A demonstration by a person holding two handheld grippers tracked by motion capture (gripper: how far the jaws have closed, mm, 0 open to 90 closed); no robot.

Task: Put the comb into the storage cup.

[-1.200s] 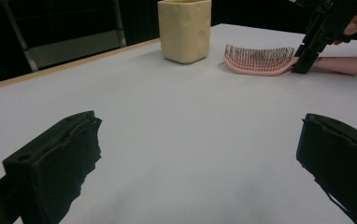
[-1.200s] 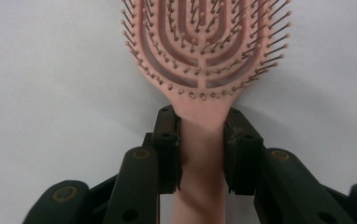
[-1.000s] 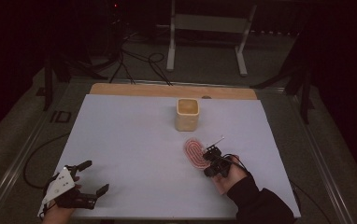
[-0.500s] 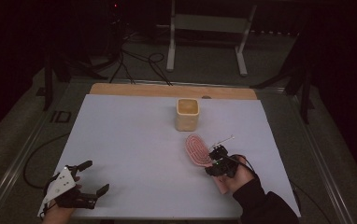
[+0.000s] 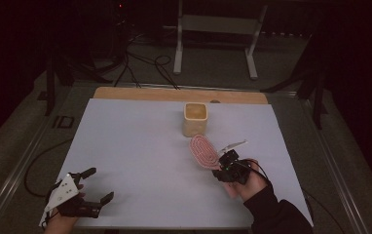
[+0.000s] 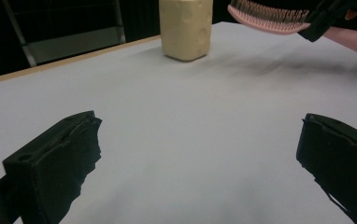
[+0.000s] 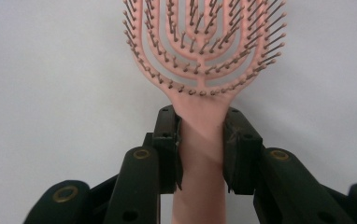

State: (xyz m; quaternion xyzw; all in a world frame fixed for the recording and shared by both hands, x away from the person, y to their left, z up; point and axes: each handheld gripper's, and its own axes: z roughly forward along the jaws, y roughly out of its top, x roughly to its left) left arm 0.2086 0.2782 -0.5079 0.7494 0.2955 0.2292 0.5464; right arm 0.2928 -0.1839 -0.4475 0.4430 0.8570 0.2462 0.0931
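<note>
The right gripper (image 5: 223, 168) is closed on the neck of a pink plastic hairbrush with an oval vented head (image 5: 203, 149). In the right gripper view the two black jaws press the pink handle (image 7: 200, 140) from both sides, just under the place where the head begins, and the bristles point toward the camera. In the left gripper view the brush (image 6: 270, 16) is seen in the air above the table, not touching it, with bristles turned upward. In the high view the brush head is a little in front of a pale yellow square cup (image 5: 195, 118), near it but apart.

The left gripper (image 5: 99, 185) is at the near left corner of the white table surface (image 5: 135, 146), with its jaws spread wide and nothing between them. In its own view the two jaws stand far from each other and bare table lies between them.

Between the two grippers there is a wide free area of white surface. The cup stands close to the far edge, where a strip of wood (image 5: 174, 94) shows. The right hand (image 5: 245, 183) is some way in from the right edge, and the left gripper is almost at the near edge.
</note>
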